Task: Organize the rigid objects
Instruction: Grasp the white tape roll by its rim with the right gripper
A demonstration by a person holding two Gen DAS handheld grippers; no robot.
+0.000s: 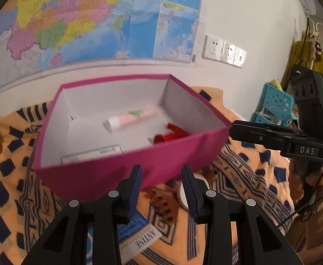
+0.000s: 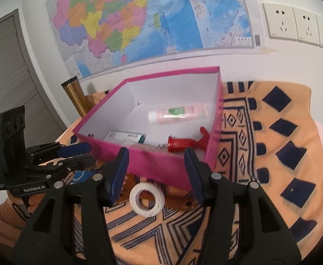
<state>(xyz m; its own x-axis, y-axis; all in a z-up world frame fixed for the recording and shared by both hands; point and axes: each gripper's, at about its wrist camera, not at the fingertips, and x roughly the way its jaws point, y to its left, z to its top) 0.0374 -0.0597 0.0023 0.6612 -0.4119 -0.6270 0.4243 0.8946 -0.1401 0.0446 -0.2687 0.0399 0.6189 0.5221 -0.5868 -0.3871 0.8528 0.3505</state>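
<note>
pink box (image 2: 176,165) holds a tube (image 2: 178,113); left gripper (image 1: 162,174) and right gripper (image 2: 157,159) both gape, holding nothing, above white tape roll (image 2: 147,198).

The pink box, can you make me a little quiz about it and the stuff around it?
1. True or false: the pink box has a lid on it.
2. Which is outside the box? A) red plunger toy B) pink tube C) white tape roll
3. Fill in: the right gripper is open and hangs just over the ____.

Key: 1. False, its top is open. 2. C, the roll lies on the orange patterned cloth in front of the box. 3. White tape roll.
</note>
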